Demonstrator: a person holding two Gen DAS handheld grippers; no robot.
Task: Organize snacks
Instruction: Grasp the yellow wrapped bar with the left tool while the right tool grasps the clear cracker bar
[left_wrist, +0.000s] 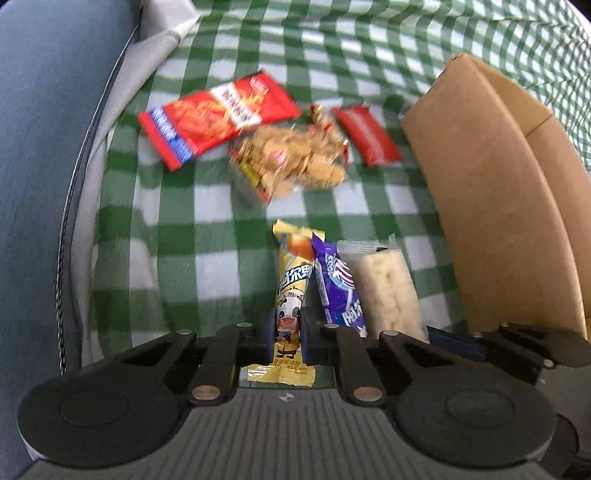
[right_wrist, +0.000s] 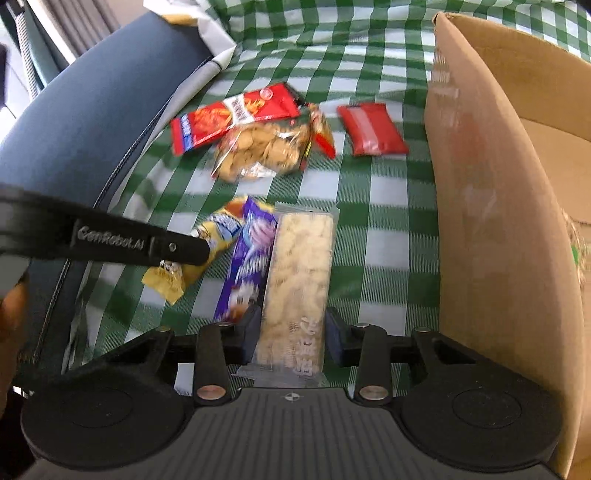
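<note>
Snacks are lying on a green checked cloth (left_wrist: 207, 236) beside a tall cardboard box (right_wrist: 491, 206). Farther off, 3 packets are sitting close together: a long red packet (right_wrist: 236, 118), a clear bag of biscuits (right_wrist: 258, 147) and a small red pouch (right_wrist: 371, 127). The right gripper (right_wrist: 291, 332) is clamping a clear rice cracker pack (right_wrist: 301, 258). The left gripper (left_wrist: 288, 336) is pinching a yellow cow-print bar (left_wrist: 290, 291), with a purple wrapper (left_wrist: 338, 288) lying between the 2 held snacks.
</note>
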